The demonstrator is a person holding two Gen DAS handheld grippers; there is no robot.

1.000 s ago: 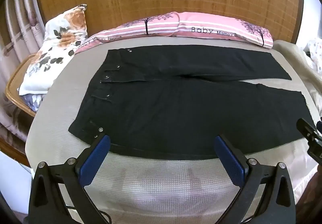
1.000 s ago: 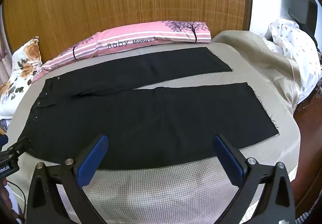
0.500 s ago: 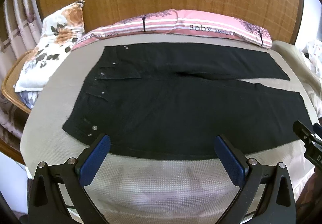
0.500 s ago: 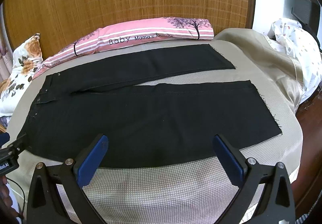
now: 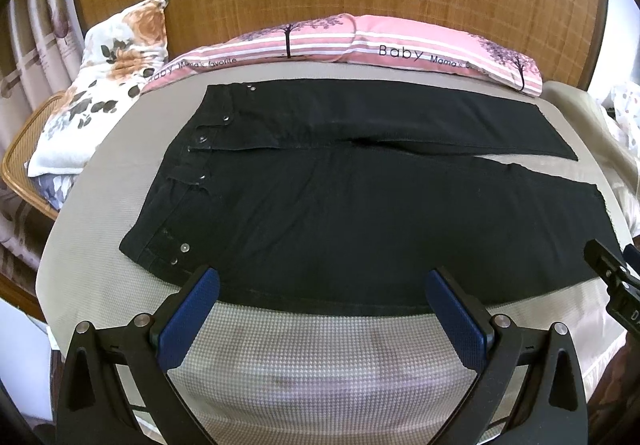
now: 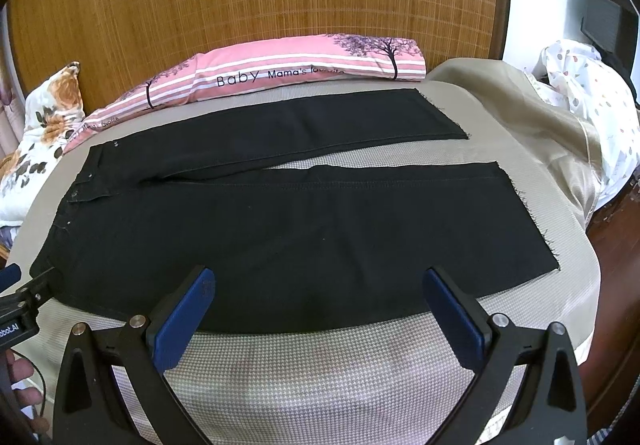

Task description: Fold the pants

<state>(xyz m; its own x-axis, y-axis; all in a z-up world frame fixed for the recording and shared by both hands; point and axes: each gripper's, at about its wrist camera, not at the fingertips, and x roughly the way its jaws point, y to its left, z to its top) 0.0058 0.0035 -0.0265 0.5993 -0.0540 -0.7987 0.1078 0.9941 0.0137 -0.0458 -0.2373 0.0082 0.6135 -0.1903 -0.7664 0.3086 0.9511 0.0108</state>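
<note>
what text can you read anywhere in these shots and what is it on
"Baby Mama's favorite" on the pink striped pillow, printed twice; the second copy sits near its left end.
"obot.AI" on the left gripper body at the edge of the right wrist view; its start is cut off.
A "D" and part of another letter on the right gripper body in the left wrist view; the rest is cut off.
No text shows on the black pants.
</note>
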